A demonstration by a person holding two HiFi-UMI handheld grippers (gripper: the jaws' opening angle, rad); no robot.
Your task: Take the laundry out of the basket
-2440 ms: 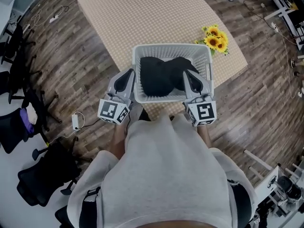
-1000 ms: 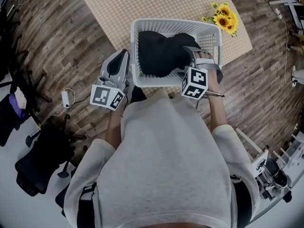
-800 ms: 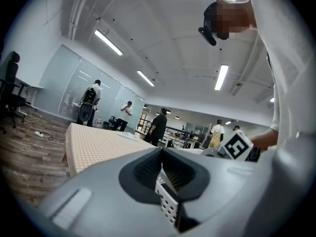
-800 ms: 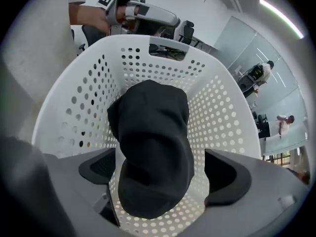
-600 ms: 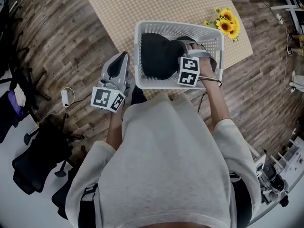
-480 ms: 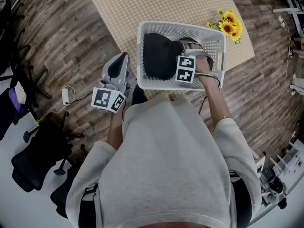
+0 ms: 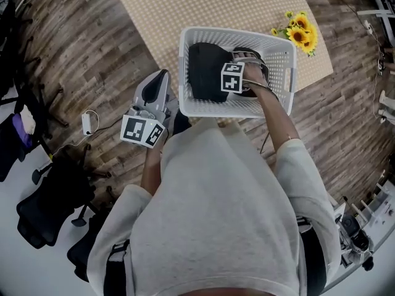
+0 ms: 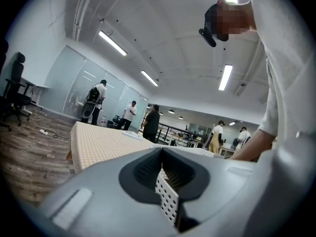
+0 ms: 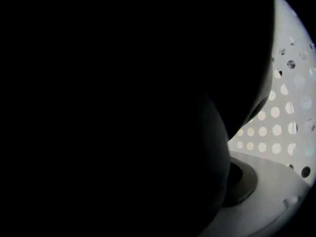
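One black garment (image 7: 203, 73) lies in the basket (image 7: 229, 108), upper centre. Right gripper (image 7: 244, 74), jaws just spread fully, straddles it; advise sinking deeper before closing. Left gripper (image 7: 162, 79) clamps the basket wall.

The white plastic basket (image 7: 216, 108), with many small holes, stands upright at the near edge of the tabletop (image 7: 185, 5). Dark crumpled laundry (image 7: 202, 73) lies inside it, heaped toward its left wall.

White perforated basket (image 7: 216, 106), black laundry (image 7: 203, 73); beige checked table (image 7: 203, 5), yellow sunflowers (image 7: 300, 34)
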